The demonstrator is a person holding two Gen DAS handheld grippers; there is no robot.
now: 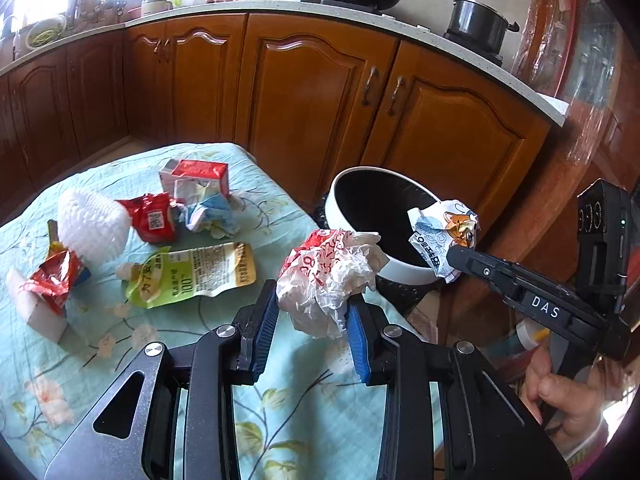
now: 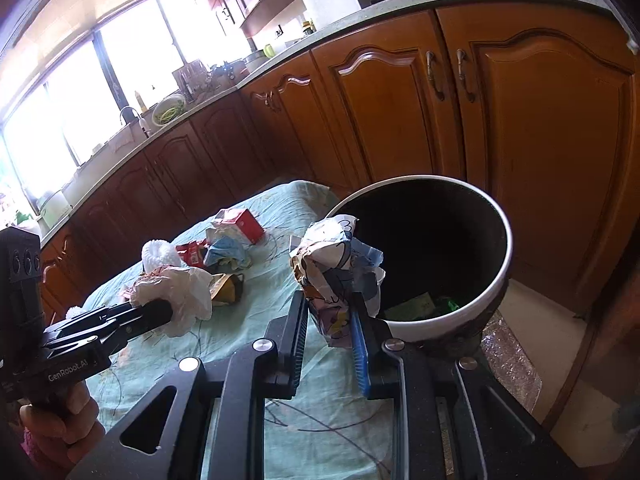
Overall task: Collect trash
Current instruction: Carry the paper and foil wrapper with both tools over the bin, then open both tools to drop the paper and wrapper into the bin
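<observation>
Both grippers carry trash toward the bin [image 2: 496, 280], each clamped so its load won't drop on the way. The left gripper [image 1: 312, 312] is narrowed on a crumpled bag [image 1: 332, 276], short of the rim. The right gripper [image 2: 330, 320] pinches a wrapper [image 2: 340, 276] just at the rim. Deep in the bin lie green scraps [image 2: 436, 304]. More litter [image 1: 192, 272] waits on the table [image 1: 280, 400] to the left.

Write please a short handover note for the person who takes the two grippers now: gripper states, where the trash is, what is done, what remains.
Left gripper: shut on crumpled white-and-red bag, over the table edge.
Right gripper: shut on crumpled cartoon wrapper, at the bin rim.
Done: some trash already lies in the bin.
Left: drop both pieces, then collect the yellow-green pouch, red packet, carton, foam net from the table.
</observation>
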